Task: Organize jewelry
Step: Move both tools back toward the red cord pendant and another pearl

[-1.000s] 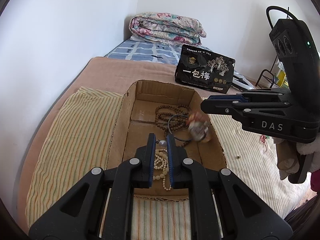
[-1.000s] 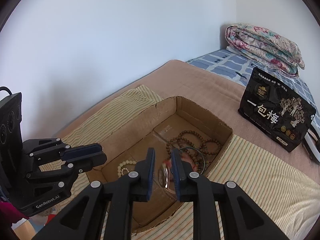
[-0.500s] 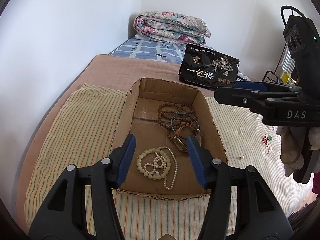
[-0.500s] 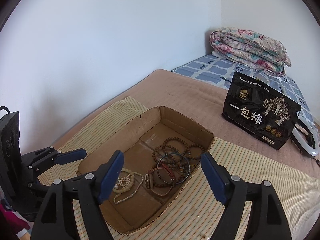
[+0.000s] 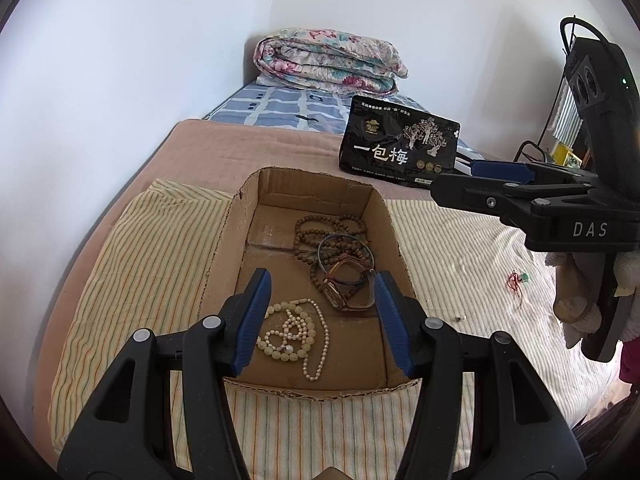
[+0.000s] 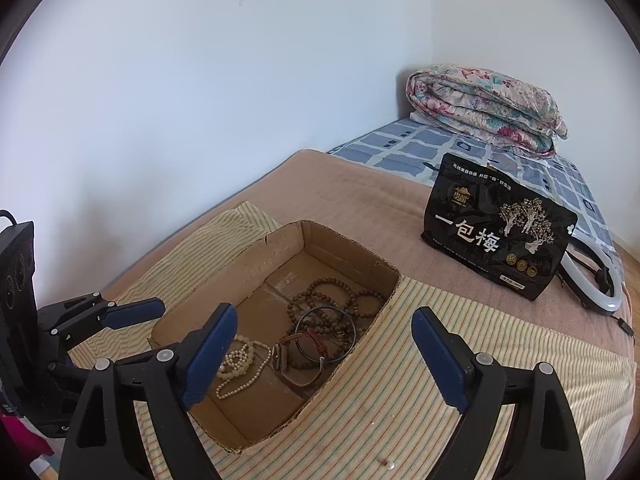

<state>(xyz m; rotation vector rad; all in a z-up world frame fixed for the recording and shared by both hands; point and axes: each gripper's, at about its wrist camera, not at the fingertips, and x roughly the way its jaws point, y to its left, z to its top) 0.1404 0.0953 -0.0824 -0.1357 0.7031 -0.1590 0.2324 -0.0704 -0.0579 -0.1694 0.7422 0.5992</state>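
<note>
Left gripper [image 5: 320, 312]: jaws had just parted, holding nothing; the pearl necklace [image 5: 294, 334] it gripped a second before lay loose on the floor of the cardboard box [image 5: 224, 256].
Right gripper [image 6: 324, 354]: jaws had just spread wide, empty; its watch [image 6: 294, 360] rested beside the wooden beads [image 6: 332, 304].
Judgement: both pieces deposited; remaining work probably lay outside the box.

You see cream pearl strands [image 5: 296, 330], brown wooden bead loops [image 5: 328, 232] and, seemingly, a brown-strapped watch [image 5: 340, 294] lying in the shallow open cardboard box [image 5: 224, 248].
</note>
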